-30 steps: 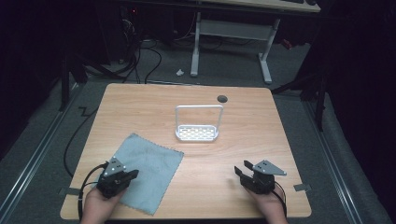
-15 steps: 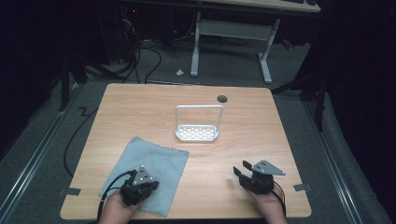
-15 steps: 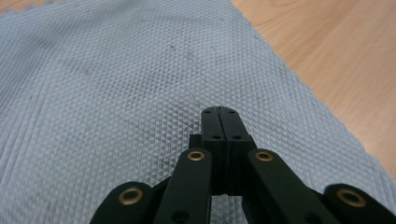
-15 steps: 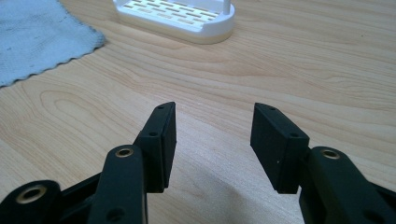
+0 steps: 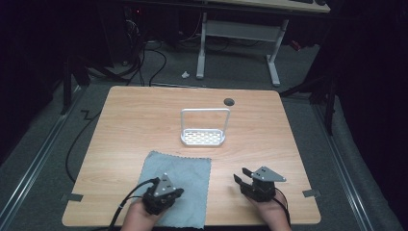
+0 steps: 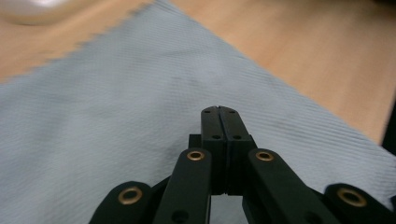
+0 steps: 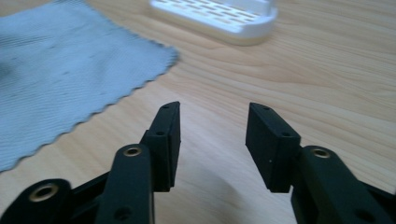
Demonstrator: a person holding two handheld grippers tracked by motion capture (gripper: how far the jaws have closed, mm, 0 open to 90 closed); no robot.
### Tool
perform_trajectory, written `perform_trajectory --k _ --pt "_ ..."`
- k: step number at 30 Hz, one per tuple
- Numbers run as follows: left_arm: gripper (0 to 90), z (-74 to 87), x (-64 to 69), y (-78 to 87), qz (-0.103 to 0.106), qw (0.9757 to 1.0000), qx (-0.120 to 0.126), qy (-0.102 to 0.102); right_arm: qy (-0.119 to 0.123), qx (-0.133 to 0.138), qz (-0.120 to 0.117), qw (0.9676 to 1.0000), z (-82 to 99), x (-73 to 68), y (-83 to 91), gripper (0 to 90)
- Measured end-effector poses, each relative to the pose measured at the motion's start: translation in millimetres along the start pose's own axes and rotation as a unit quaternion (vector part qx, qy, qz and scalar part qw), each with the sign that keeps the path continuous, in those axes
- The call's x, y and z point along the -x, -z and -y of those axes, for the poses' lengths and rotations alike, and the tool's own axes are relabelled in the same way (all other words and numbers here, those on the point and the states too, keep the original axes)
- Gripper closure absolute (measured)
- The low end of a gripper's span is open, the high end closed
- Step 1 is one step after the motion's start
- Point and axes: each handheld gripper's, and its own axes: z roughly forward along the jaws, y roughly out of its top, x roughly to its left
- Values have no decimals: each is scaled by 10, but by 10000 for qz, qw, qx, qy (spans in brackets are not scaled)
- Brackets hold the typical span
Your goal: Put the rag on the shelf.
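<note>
Locating cloth [image 5: 179,185]: under left tool [image 5: 162,196], jaws closed, gripping nothing.
Right tool [image 5: 246,179]: part-open, just been closing, empty, beside cloth's right edge on table [image 5: 144,115].

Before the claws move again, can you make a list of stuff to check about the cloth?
1. Left claw shut, jaws together: ok.
2. Left claw over the grey cloth: ok.
3. Cloth pinched in the left claw: cannot tell.
4. Cloth lying flat on the table: ok.
5. Right claw, whose jaws have just been closing, open over bare wood with nothing between them: ok.
6. White rack apart from the cloth: ok.
</note>
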Motion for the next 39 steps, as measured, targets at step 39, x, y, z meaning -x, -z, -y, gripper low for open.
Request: perform_trajectory --k 39 --pt "877 102 -50 -208 88 9994 -334 25 509 -780 -401 9948 63 -158 -142 900"
